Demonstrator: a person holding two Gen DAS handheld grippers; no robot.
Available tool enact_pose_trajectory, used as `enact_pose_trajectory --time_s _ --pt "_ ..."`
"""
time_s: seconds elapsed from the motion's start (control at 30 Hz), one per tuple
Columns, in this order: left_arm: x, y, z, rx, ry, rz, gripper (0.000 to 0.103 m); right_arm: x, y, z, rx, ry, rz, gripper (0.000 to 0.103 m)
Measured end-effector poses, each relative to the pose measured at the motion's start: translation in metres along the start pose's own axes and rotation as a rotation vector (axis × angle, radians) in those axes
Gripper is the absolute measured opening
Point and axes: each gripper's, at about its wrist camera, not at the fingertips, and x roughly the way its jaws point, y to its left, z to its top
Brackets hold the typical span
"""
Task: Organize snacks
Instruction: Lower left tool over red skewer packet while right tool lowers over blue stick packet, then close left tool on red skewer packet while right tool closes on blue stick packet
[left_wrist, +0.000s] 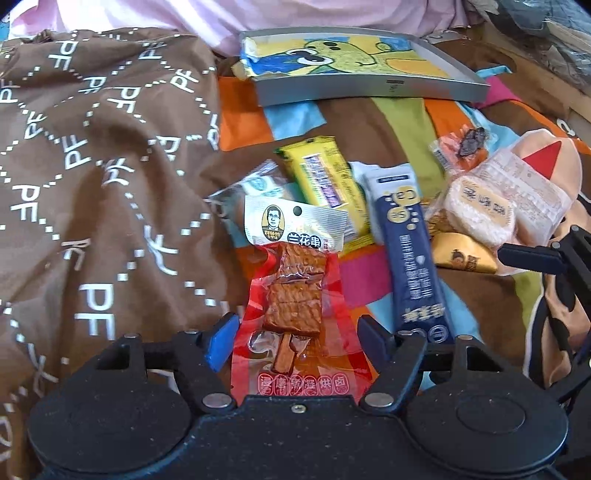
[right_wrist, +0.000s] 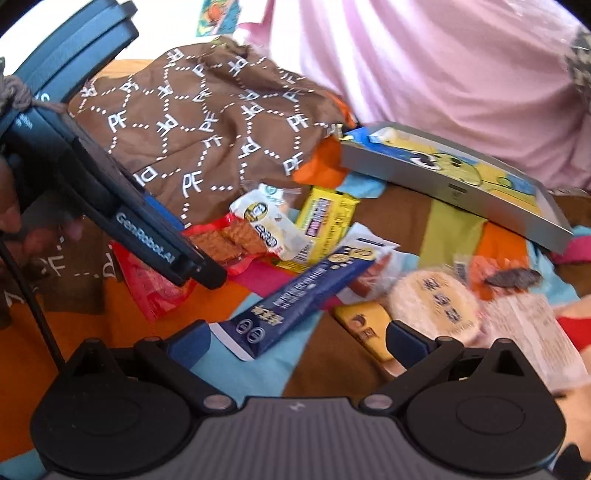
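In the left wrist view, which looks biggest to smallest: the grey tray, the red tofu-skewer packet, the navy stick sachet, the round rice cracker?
1. Grey tray with cartoon lining
2. Red tofu-skewer packet, though it sits nearest the camera, between the open left gripper fingers, so it is enlarged
3. Navy stick sachet
4. Round rice cracker

Brown lettered cloth (left_wrist: 92, 155) lies beside a colourful patchwork sheet (left_wrist: 399, 107).

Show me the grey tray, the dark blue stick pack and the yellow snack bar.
grey tray (left_wrist: 373, 90): left wrist view, front wall.
dark blue stick pack (left_wrist: 412, 254): left wrist view, middle of the printed face.
yellow snack bar (right_wrist: 327, 223): right wrist view, centre of the wrapper.
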Motion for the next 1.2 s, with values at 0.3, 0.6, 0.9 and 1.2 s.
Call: enact_pose_trajectory --time_s 0.3,0.6,0.9,1.2 --pt "0.001 0.013 0.003 0.015 0.026 0.019 0.078 0.032 0.026 0.016 -0.081 0.057 -0.036 0.103" --pt "0.020 0.000 0.011 0.113 0.075 0.058 0.085 0.052 0.027 0.027 -0.023 0.120 -0.085 0.095" --pt "0.019 0.001 0.010 0.124 0.063 0.060 0.075 0.037 0.019 0.019 0.007 0.109 -0.046 0.060" --pt "0.008 0.000 0.007 0.099 0.020 0.041 0.067 0.031 0.012 0.015 0.039 0.110 -0.051 0.030"
